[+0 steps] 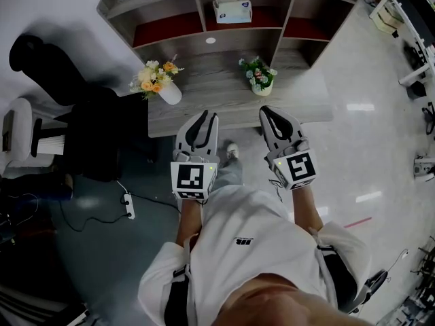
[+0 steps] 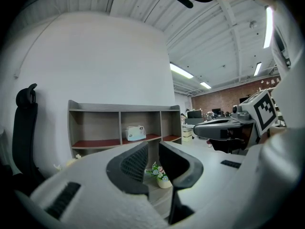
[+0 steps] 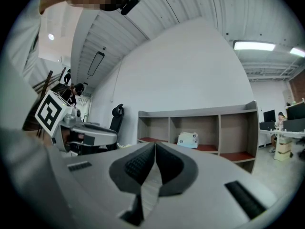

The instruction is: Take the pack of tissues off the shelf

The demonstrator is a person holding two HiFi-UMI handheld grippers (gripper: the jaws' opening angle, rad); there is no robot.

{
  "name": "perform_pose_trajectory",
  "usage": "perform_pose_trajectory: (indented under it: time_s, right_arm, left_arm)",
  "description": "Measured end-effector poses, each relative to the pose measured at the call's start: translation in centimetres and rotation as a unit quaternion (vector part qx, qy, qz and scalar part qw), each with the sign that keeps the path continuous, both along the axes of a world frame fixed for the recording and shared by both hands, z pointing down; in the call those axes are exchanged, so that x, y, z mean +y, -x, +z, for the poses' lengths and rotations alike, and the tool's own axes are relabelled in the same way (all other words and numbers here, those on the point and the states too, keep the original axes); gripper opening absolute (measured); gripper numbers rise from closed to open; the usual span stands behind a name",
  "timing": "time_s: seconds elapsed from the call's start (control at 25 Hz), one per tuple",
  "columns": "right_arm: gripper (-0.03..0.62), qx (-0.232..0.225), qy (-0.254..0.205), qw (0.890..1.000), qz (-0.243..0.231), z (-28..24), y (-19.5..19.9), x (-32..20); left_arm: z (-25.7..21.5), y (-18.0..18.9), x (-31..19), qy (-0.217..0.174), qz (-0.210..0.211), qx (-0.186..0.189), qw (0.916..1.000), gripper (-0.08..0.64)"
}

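The pack of tissues (image 1: 232, 9), white with pale blue print, sits in the middle compartment of the grey shelf (image 1: 170, 28) on its red-lined bottom board. The same pack shows far off in the left gripper view (image 2: 135, 132) and the right gripper view (image 3: 188, 140). Both grippers are held side by side over the near edge of the desk (image 1: 204, 107), well short of the shelf. My left gripper (image 1: 206, 119) (image 2: 153, 146) is open by a narrow gap with nothing in it. My right gripper (image 1: 269, 112) (image 3: 155, 146) is shut and empty, its pads touching.
Two flower pots stand on the desk: orange and white blooms (image 1: 158, 79) at left, blue and pink ones (image 1: 259, 75) (image 2: 159, 174) at right. A black office chair (image 1: 41, 63) and a white chair (image 1: 20, 131) are at left. A power strip (image 1: 128, 206) lies on the floor.
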State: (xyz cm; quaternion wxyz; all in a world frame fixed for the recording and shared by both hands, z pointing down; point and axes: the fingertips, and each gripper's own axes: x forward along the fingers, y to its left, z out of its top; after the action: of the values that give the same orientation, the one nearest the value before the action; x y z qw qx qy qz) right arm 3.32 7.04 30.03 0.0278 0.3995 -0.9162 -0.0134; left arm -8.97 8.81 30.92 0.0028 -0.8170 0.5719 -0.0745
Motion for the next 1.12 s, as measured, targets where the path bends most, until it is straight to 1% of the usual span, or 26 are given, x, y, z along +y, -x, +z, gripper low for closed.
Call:
perform_pose_trajectory:
  time_s: [0.16, 0.36, 1.12]
  right_arm:
    - [0.027, 0.008, 0.010, 1.000, 0.002, 0.3, 0.4, -1.9]
    - [0.028, -0.001, -0.007, 1.000, -0.002, 0.0, 1.2, -4.6]
    - [0.028, 0.015, 0.011, 1.000, 0.012, 0.7, 3.6, -13.5]
  left_arm:
    - [0.2, 0.4, -2.1, 0.002, 0.002, 0.000, 1.0000, 0.086]
    - [0.2, 0.9, -4.6, 0.004, 0.006, 0.002, 1.0000, 0.086]
    - [0.9, 2.6, -14.1, 0.019, 0.027, 0.009, 0.9994, 0.086]
